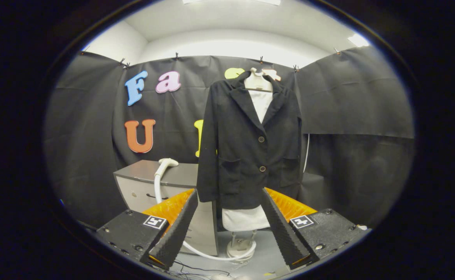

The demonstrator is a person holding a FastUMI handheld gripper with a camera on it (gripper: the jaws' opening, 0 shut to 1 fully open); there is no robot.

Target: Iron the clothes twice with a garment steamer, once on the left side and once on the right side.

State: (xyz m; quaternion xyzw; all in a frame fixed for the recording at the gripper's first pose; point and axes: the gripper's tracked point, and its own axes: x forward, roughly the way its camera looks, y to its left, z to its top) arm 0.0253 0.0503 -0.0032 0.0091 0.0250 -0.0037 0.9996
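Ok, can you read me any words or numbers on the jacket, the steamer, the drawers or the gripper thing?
Black jacket: no words or label, just plain buttons.
Steamer head: nothing readable.
Drawer cabinet: no words or numbers.
Hand-held gripper, fingers open with the jacket's hem beyond them: two square black-and-white markers, patterns only, no letters or numbers.
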